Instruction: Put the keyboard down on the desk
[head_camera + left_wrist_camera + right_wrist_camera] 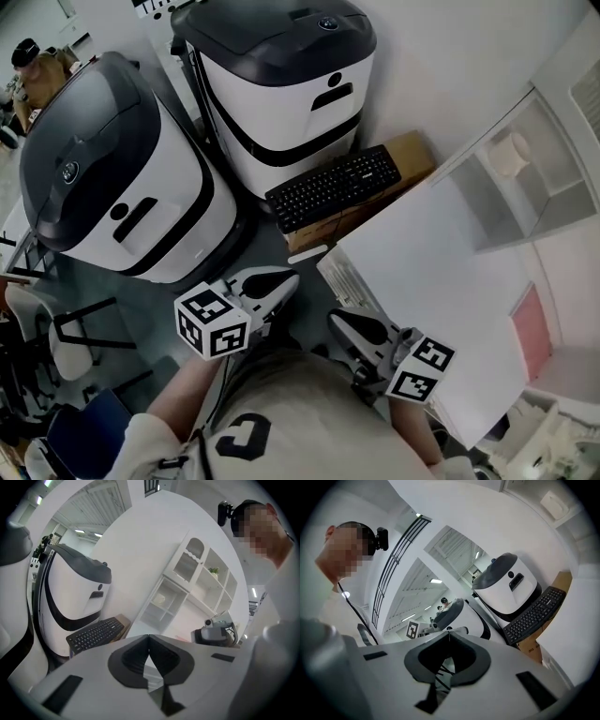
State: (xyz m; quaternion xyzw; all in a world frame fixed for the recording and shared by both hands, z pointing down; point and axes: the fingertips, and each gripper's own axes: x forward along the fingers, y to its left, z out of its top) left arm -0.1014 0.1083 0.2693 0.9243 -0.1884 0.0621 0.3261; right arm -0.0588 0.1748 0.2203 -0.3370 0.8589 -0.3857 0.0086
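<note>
Holding my left gripper (279,284) and right gripper (343,325) clenched, empty, I see the black plastic keyboard (333,187) lying on a brown cardboard box (413,154) beside the white desk (441,281).

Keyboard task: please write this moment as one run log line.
keyboard: on cardboard box, not on desk | left gripper: shut, empty | right gripper: shut, empty
</note>
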